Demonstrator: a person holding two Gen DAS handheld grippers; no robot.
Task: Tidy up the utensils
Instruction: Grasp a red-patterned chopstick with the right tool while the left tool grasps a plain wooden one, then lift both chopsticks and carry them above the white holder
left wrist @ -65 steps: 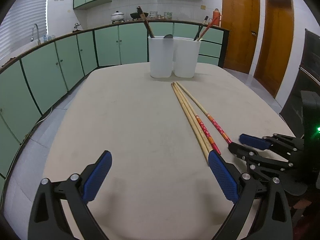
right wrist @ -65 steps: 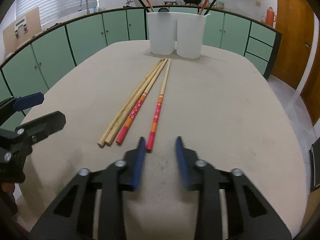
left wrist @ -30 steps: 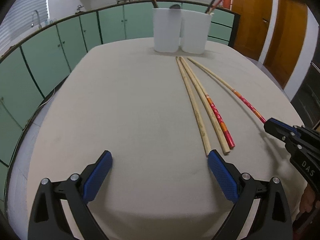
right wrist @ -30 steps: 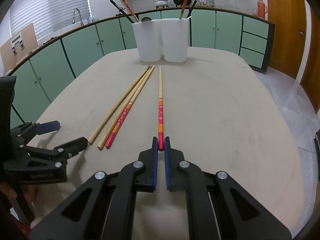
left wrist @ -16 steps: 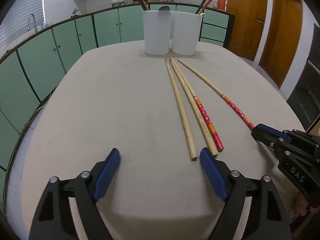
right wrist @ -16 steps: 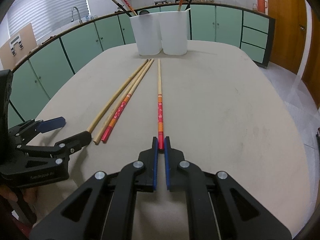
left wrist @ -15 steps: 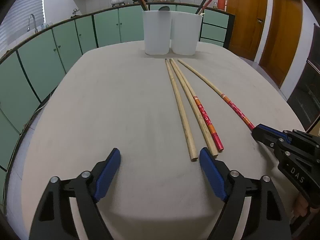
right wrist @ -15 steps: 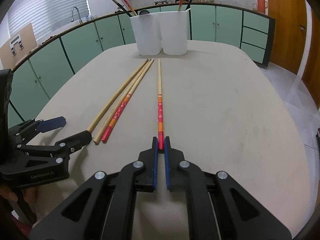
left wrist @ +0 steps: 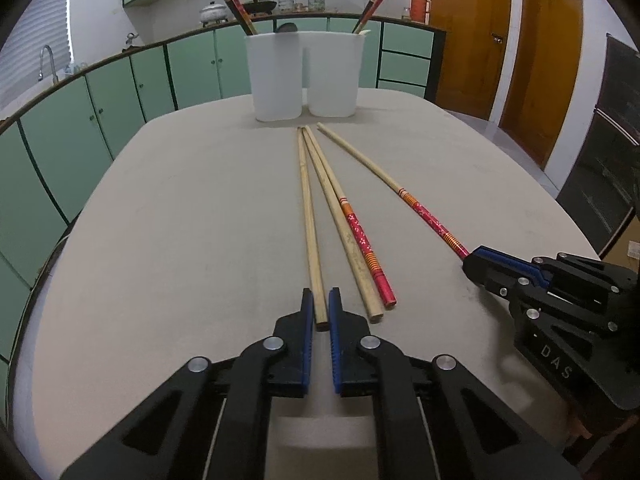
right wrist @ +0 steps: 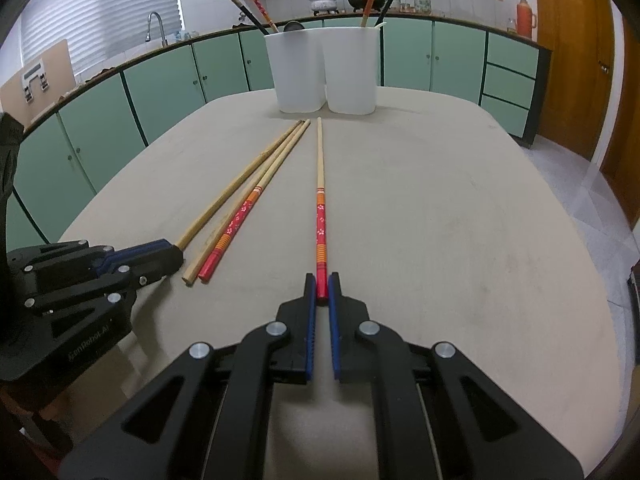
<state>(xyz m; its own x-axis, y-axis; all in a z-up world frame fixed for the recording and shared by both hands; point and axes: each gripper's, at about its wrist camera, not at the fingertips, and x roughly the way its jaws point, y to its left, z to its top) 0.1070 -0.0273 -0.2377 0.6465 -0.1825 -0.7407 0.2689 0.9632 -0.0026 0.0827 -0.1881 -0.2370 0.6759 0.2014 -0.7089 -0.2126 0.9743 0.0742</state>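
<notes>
My left gripper (left wrist: pixel 318 312) has just snapped its wide jaws closed on the near end of the plain wooden chopstick (left wrist: pixel 308 216). My right gripper (right wrist: pixel 322 289) still pinches the red chopstick (right wrist: pixel 320 216) on the table (right wrist: pixel 440 220). Now I hold one stick in each, ready to lift. I read "DAS" on the right gripper's side. Two more chopsticks (left wrist: pixel 352 236) lie between. Far off stand two white cups (left wrist: pixel 304 76).

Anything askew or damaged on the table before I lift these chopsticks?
Nothing looks damaged or spilled. The left gripper has just closed on a plain chopstick; the right gripper is shut on a red-patterned chopstick. One plain and one red-patterned chopstick lie loose between them. Both white holders stand upright.
</notes>
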